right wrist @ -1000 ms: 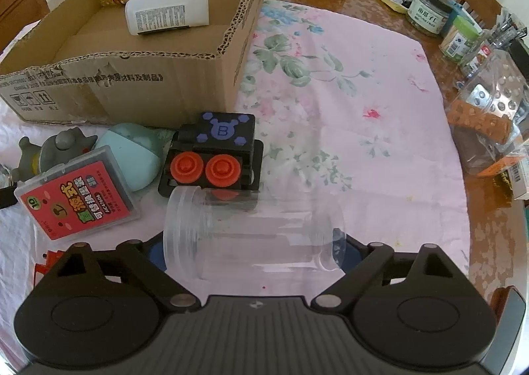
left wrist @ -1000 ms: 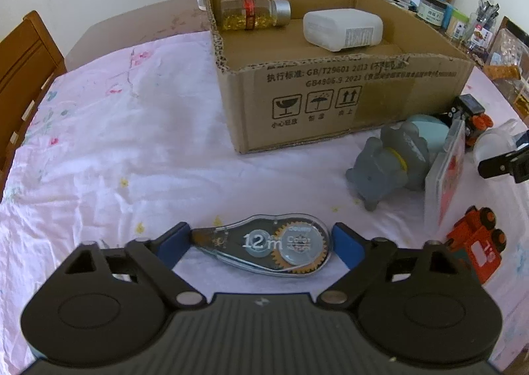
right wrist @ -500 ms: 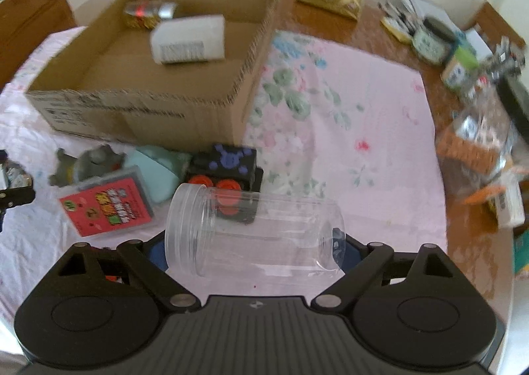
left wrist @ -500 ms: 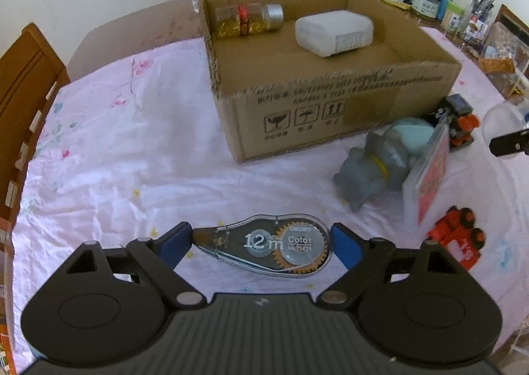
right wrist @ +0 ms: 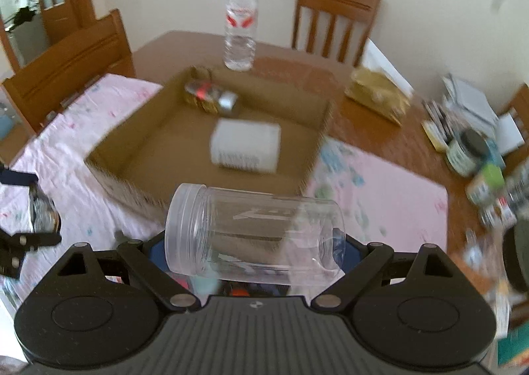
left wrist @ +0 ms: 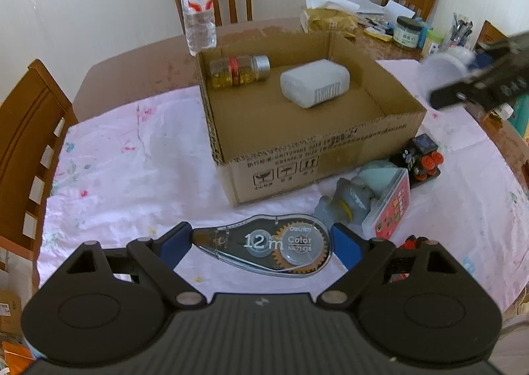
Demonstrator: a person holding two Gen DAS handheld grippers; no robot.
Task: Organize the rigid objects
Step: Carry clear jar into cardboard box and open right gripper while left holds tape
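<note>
Only my left view shows the grey toy elephant (left wrist: 344,201). My left gripper (left wrist: 263,244) has its jaws wide, clamping a clear teardrop correction-tape dispenser (left wrist: 267,247); my right gripper (right wrist: 254,243) has its jaws wide, clamping a clear plastic jar (right wrist: 254,236).

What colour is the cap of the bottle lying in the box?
Silver, on the bottle in the box; clearest in the left wrist view.
</note>
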